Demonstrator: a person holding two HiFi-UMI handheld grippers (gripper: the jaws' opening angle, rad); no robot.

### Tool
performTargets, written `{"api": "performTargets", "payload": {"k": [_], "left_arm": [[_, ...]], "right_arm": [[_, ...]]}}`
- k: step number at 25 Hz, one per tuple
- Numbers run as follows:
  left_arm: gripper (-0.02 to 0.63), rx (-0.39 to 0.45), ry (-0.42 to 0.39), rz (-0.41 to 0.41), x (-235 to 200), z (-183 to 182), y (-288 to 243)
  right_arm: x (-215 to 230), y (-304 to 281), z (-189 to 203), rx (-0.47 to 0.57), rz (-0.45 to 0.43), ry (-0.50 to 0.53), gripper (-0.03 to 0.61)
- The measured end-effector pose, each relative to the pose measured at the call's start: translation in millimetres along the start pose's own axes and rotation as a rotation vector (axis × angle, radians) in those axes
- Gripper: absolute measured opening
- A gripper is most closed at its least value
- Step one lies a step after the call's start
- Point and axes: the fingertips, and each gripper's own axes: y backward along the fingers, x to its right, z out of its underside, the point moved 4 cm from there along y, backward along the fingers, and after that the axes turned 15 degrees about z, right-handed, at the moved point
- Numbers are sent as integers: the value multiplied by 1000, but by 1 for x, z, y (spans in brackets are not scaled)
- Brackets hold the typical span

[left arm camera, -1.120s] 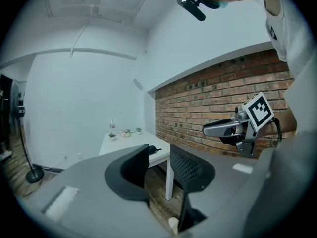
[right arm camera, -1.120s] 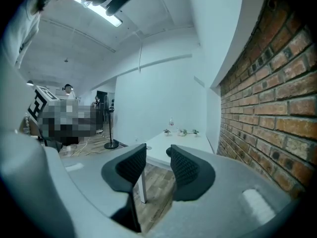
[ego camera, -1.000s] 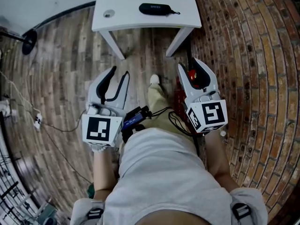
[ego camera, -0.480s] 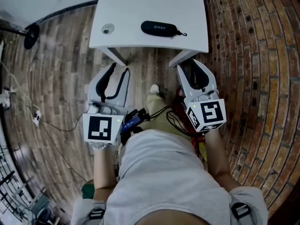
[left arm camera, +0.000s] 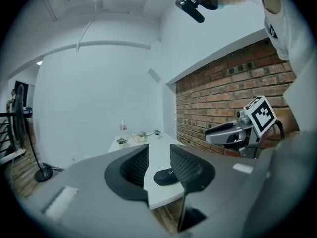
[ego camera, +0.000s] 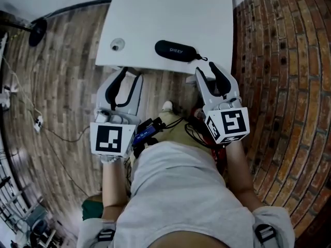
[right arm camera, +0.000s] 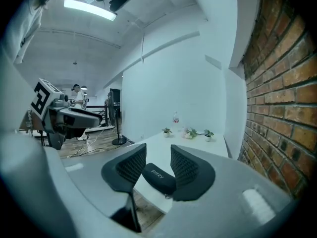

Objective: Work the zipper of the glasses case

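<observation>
A black glasses case (ego camera: 175,50) lies on the white table (ego camera: 155,14), near its front edge, with its zipper pull and cord (ego camera: 202,58) at the right end. My left gripper (ego camera: 129,75) is open and empty, its tips at the table's front edge, left of the case. My right gripper (ego camera: 206,69) is open and empty too, just short of the case's right end. In the left gripper view the case (left arm camera: 165,176) shows beyond the gap of the jaws. In the right gripper view the case (right arm camera: 158,178) lies ahead between the open jaws, untouched.
A small round object (ego camera: 117,45) sits on the table's left front. Small potted plants (right arm camera: 190,133) and a bottle (right arm camera: 176,118) stand at the table's far end. A brick wall (ego camera: 289,87) runs along the right. A stand's base (ego camera: 37,37) and cables (ego camera: 36,123) are on the wooden floor at left.
The table and case have come nearer in the head view. Both grippers have moved forward together, from over the floor to the table's front edge. Their jaws look unchanged.
</observation>
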Motion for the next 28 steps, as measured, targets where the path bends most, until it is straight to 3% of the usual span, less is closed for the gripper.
{"api": "performTargets", "payload": {"k": [11, 28], "left_arm": [[152, -3, -32, 27, -2, -14, -25], [192, -55, -85, 103, -8, -1, -46]], "right_arm": [[15, -9, -6, 13, -1, -20, 146], [22, -12, 1, -18, 41, -18, 146]]}}
